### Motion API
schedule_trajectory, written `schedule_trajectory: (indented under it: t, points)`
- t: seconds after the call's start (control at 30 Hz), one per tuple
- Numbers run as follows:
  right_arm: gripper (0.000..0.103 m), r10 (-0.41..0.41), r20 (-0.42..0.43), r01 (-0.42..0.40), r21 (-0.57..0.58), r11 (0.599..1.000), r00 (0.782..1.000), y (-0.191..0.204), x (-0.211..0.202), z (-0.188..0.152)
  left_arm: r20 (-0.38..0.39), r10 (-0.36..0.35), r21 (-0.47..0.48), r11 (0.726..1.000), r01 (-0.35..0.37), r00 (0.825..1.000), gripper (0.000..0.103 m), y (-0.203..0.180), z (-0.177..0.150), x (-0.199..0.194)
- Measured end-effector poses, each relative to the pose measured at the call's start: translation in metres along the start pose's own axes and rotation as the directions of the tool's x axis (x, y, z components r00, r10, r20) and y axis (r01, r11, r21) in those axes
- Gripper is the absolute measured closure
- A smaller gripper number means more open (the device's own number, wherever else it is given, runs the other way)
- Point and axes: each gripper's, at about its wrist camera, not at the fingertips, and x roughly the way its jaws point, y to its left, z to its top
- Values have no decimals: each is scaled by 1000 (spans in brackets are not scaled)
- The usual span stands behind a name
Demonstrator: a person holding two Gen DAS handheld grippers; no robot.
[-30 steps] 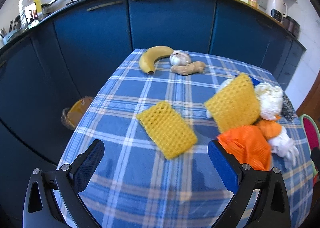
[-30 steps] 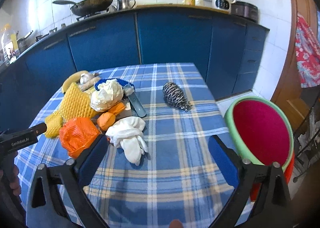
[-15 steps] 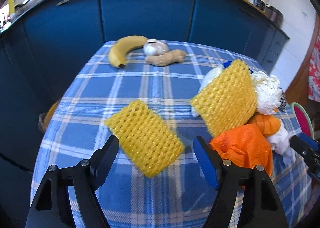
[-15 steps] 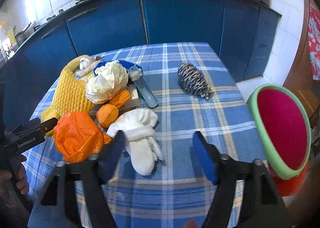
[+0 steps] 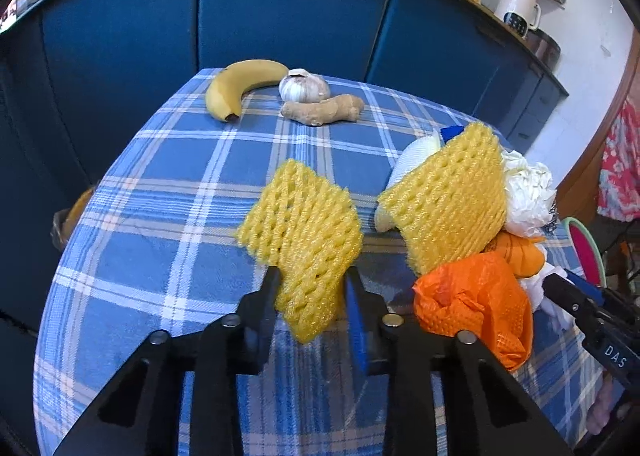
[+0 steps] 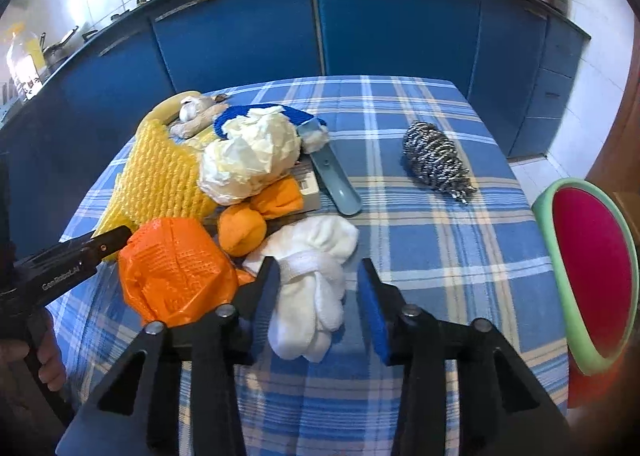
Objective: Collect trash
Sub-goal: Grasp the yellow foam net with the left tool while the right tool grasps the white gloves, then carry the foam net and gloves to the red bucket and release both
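Blue-checked table (image 5: 168, 176) before blue kitchen cabinets. Left gripper (image 5: 311, 288) is clamped on the near edge of a yellow foam net (image 5: 304, 232), which appears lifted clear. Right gripper (image 6: 316, 276), part-open, straddles white socks (image 6: 316, 276) without gripping. Advice: keep the left clamp firm; close the right squarely before lifting.

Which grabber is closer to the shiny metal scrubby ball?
Right. The right gripper straddles the white socks, with the steel scourer farther back. The left gripper clamps a yellow foam net across the pile.
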Motion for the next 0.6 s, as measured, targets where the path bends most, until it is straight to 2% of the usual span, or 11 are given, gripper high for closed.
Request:
schedule_trajectory:
  t: [0.1,0.23,0.6]
  points:
    - [71,29,-3,-29,9,1000,1000,-1,1,-1,8,8,7,1000,-8,1000,81,-3,-2,-3]
    - [84,61,-3,-61,31,998,998,-4,1,-3,13,15,-4,1000,-15,1000,83,-3,-7,-11]
    - [87,92,82,-96,52,994,992,-10,-41,-13,82,14,-6,1000,-14,997,83,-12,-14,-62]
